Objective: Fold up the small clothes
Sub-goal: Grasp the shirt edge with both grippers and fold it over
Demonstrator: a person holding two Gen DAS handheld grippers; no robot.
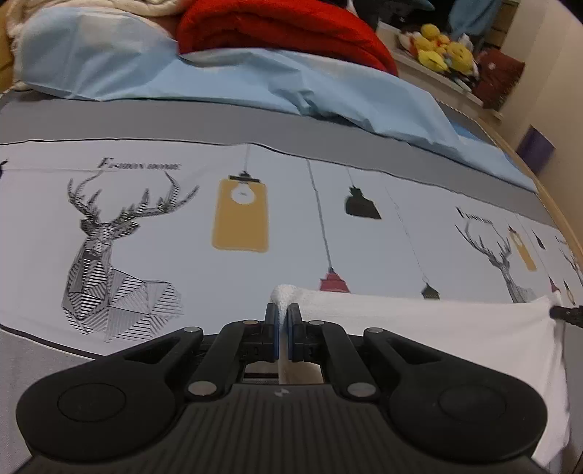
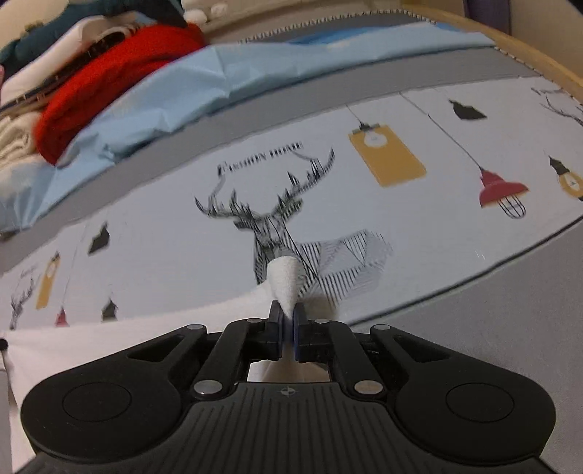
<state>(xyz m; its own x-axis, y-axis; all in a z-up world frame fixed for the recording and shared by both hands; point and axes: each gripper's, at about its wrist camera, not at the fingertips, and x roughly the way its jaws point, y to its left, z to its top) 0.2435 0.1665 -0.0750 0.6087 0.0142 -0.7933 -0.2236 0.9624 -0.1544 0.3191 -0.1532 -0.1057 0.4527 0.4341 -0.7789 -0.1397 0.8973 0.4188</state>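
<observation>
A small white garment is stretched between my two grippers above the printed bedsheet. My left gripper is shut on one corner of it, and the cloth runs off to the right. The tip of my right gripper shows at the far right edge of the left wrist view, holding the other corner. In the right wrist view my right gripper is shut on a bunched white corner, and the garment spreads to the left over the sheet.
A light blue sheet and a red blanket lie heaped at the far side of the bed. Yellow plush toys sit on a shelf at the back right. The bed's wooden edge runs along the right.
</observation>
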